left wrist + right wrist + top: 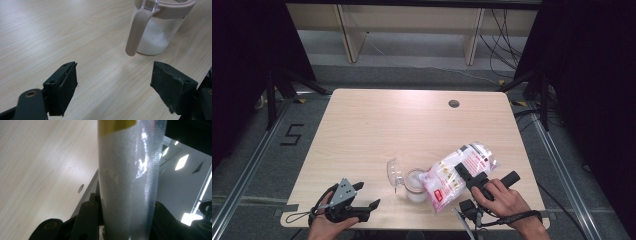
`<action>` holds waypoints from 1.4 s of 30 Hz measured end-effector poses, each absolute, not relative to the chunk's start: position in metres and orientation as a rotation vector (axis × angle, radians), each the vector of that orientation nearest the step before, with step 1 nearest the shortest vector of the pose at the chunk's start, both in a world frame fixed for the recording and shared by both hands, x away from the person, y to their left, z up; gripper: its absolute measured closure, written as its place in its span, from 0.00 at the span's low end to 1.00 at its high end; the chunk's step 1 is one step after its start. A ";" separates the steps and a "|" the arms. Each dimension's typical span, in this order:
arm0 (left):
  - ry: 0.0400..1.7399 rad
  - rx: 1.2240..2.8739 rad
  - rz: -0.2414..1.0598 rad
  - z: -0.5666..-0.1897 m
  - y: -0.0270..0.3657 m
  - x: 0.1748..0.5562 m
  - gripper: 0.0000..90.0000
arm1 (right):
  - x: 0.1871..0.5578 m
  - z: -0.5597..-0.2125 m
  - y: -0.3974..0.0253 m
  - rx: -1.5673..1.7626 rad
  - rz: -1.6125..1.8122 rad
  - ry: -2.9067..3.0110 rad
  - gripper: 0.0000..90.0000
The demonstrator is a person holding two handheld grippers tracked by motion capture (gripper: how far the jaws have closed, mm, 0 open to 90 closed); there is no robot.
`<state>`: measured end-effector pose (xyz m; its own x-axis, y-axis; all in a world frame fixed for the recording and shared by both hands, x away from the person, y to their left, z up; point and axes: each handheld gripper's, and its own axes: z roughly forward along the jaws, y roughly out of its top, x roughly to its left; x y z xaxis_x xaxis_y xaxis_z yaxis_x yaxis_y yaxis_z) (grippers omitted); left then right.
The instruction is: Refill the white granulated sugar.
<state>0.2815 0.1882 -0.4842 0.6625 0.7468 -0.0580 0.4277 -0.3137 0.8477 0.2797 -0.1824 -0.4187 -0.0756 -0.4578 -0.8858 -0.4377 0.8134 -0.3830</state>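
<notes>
A clear jar (414, 186) with a pinkish rim stands near the table's front edge, partly filled with white powder. Its clear lid (394, 172) is flipped open to the left. In the left gripper view the jar (160, 32) shows a pink tab (137, 30) hanging down its side. A clear bag of white granules with a red label (454, 172) tilts against the jar's right side. My right gripper (463, 171) is shut on the bag (127, 182). Left of the jar and apart from it, my left gripper (368, 196) rests open and holds nothing (115, 82).
The light wooden table (377, 125) has a round cable hole (454, 103) at the back right. Wooden shelving (412, 30) stands beyond the table. A "5" is marked on the floor (292, 134) at the left.
</notes>
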 end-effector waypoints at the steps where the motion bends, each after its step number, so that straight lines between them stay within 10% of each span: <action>1: 0.916 1.953 0.435 -0.484 0.188 0.282 0.23 | 0.280 -0.419 -0.183 -0.698 -0.016 1.695 0.82; 42: 0.916 1.954 0.435 -0.484 0.188 0.282 0.23 | 0.281 -0.419 -0.187 -0.696 -0.003 1.691 0.83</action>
